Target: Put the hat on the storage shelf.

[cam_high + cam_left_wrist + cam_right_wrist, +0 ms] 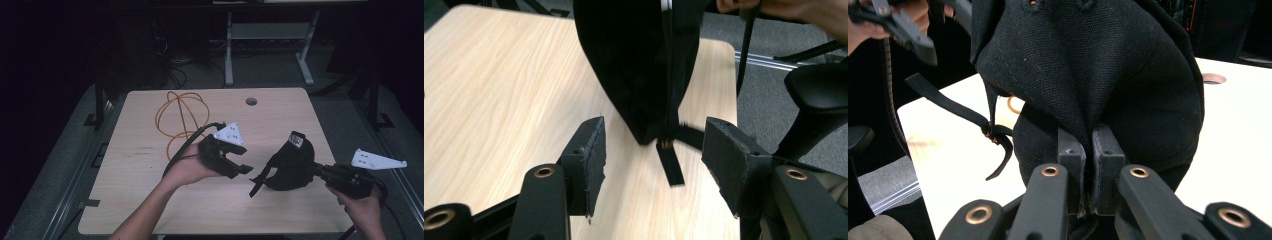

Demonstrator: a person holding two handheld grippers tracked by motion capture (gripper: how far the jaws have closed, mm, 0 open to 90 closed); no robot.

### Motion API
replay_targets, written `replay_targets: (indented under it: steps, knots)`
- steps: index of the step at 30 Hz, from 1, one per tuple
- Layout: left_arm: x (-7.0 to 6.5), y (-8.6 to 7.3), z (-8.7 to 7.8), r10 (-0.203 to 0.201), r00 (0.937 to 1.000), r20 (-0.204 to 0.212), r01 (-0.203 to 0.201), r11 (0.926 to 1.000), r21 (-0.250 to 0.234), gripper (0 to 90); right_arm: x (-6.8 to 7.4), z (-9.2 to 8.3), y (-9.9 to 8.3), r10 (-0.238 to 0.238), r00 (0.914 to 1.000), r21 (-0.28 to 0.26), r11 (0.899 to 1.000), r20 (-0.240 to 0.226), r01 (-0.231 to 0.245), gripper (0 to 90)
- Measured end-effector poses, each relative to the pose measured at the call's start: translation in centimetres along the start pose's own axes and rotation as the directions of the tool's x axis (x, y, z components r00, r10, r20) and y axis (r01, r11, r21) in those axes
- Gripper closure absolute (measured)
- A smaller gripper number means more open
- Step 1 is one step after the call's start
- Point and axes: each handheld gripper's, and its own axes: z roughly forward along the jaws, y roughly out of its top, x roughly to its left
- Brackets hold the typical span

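On the table (150, 165), right of centre: I count one black cap (292, 165), one strap (260, 181), one orange cable (180, 117) | my right gripper (1090, 150) level, jaws clamped on the cap's fabric, lifting it | my left gripper (240, 160) points at the strap, jaws apart, nothing between them | cable coiled behind, well apart.

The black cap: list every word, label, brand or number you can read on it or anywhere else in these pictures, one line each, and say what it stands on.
Label on the black cap: a small pale patch with marks, too blurred to read.
Faint dark marks on the table: too small to read.
No other text can be read.
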Motion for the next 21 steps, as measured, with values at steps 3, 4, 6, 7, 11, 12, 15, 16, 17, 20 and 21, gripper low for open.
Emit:
replay_targets:
  steps: [3,4,6,7,11,12,15,16,17,20,21]
  knots:
    - [0.0,-1.4,-0.1,-0.012,0.9999,-0.010,0.012,0.9999,0.003,41.7,-0.3,0.1,0.5,-0.002,1.0000,0.012,1.000,-0.006,0.002,85.6]
    - [-0.1,-1.8,-0.1,-0.011,0.9998,-0.015,0.011,0.9999,0.005,41.4,-0.4,0.2,0.6,-0.003,0.9999,0.013,1.000,-0.011,0.003,85.6]
    - [-0.2,-2.8,-0.1,-0.015,0.9997,-0.020,0.015,0.9999,0.004,41.0,-0.6,0.2,0.8,-0.006,0.9999,0.013,1.000,-0.014,0.007,85.6]
    - [-0.3,-3.2,-0.1,-0.021,0.9996,-0.021,0.021,0.9998,-0.003,40.7,-0.7,0.2,1.0,-0.006,0.9999,0.017,1.000,-0.014,0.006,85.6]
    - [-0.4,-4.9,0.1,-0.031,0.9988,-0.037,0.031,0.9995,0.009,39.8,-1.1,0.3,1.4,-0.004,0.9998,0.026,1.000,-0.017,0.004,85.6]
    - [-0.5,-5.2,0.2,-0.034,0.9985,-0.044,0.034,0.9994,0.008,39.3,-1.1,0.3,1.5,-0.005,0.9998,0.030,1.000,-0.018,0.006,85.6]
    - [-0.5,-6.0,0.2,-0.038,0.9980,-0.052,0.038,0.9993,0.002,38.2,-1.2,0.3,2.0,-0.007,0.9997,0.032,0.999,-0.021,0.008,85.6]
    - [-0.6,-6.3,0.2,-0.039,0.9978,-0.054,0.039,0.9992,0.005,37.6,-1.2,0.3,2.1,-0.005,0.9997,0.033,0.999,-0.022,0.006,85.6]
    - [-0.6,-6.5,0.2,-0.039,0.9978,-0.053,0.040,0.9992,0.006,36.0,-1.2,0.4,2.3,-0.008,0.9997,0.033,0.999,-0.022,0.009,85.6]
    - [-0.7,-7.4,0.2,-0.043,0.9983,-0.039,0.043,0.9991,0.001,32.9,-1.2,0.4,2.8,-0.009,0.9997,0.038,0.999,-0.023,0.010,85.6]
    - [-0.7,-7.7,0.2,-0.045,0.9980,-0.043,0.045,0.9990,0.001,30.6,-1.2,0.4,3.1,-0.011,0.9997,0.039,0.999,-0.021,0.012,85.6]
